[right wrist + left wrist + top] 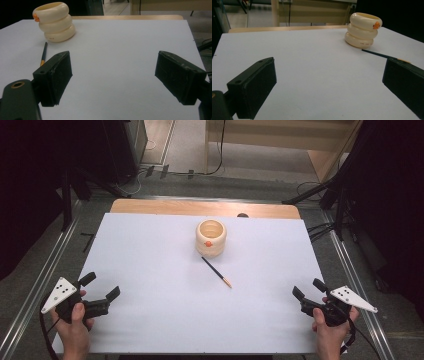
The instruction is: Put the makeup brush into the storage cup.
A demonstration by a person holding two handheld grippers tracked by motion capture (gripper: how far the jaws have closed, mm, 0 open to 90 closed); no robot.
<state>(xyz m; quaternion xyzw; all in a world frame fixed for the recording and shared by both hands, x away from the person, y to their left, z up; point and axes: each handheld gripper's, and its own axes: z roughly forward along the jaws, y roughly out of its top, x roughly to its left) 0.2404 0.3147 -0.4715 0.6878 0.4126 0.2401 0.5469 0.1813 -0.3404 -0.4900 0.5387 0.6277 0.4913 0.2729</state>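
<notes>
Pencil (216, 272): lies just in front of the cream holder (211, 237), apart from it.
Your left gripper (103, 290): wide open, empty.
Your right gripper (308, 288): open, empty.

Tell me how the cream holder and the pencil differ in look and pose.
The cream holder stands upright, while the pencil lies flat on the white table. The holder is wide and made of stacked rounded rings with an open top; the pencil is thin and straight. The holder is pale cream with an orange spot; the pencil is dark with a tan end. Both rest untouched near the table's middle.
</notes>
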